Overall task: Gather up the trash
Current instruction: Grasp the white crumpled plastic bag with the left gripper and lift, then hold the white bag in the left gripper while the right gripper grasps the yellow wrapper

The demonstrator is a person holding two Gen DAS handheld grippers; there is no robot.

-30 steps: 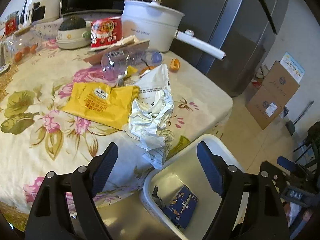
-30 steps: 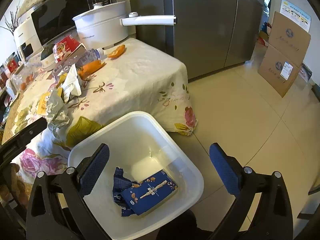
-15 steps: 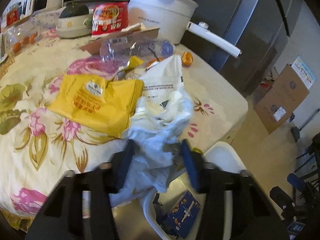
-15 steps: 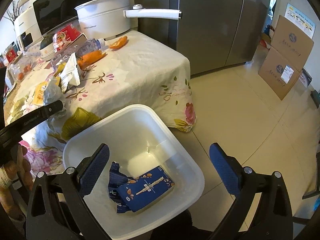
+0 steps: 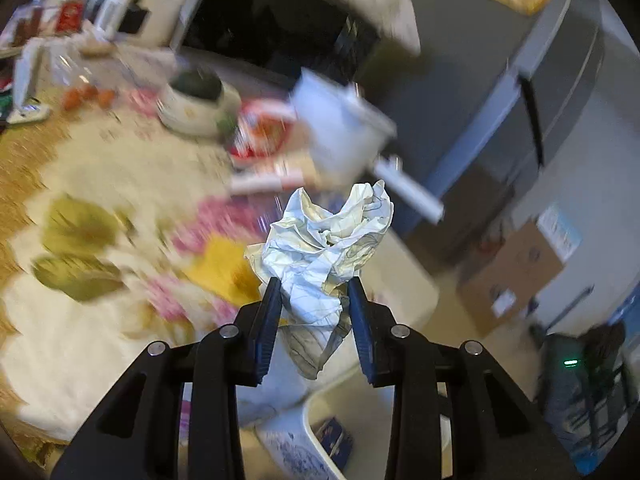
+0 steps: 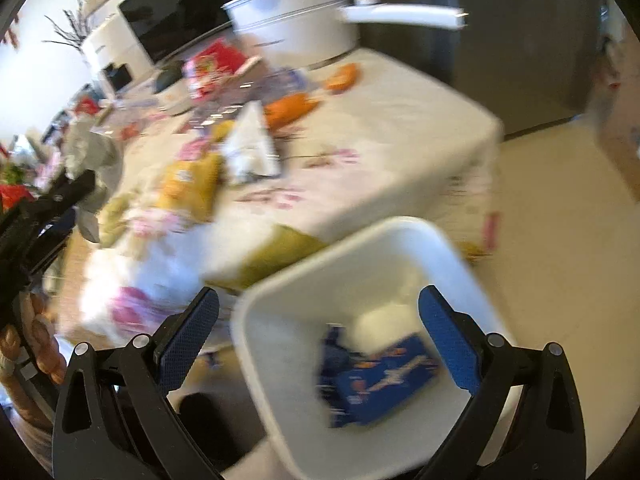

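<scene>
My left gripper [image 5: 316, 292] is shut on a crumpled white paper wrapper [image 5: 328, 248] and holds it in the air above the table's near corner. The white plastic bin [image 6: 360, 264] stands on the floor by the table; a blue packet [image 6: 380, 376] lies inside it. My right gripper [image 6: 318, 320] is open and empty, hovering over the bin's near rim. In the right wrist view the left gripper [image 6: 76, 188] with the wrapper [image 6: 90, 152] shows at the far left. A yellow bag [image 6: 188, 184] and a white packet [image 6: 252, 144] lie on the floral tablecloth [image 6: 400, 120].
A white pot with a long handle [image 6: 304, 24], a red cup [image 6: 208, 64], a plastic bottle and orange peels [image 6: 288, 108] sit further back on the table. A microwave and grey fridge stand behind. Cardboard boxes [image 5: 516, 268] rest on the floor to the right.
My left gripper closed on the crumpled wrapper and lifted it off the table. The right gripper stayed open above the bin, shifting slightly. Both views are now motion-blurred.
</scene>
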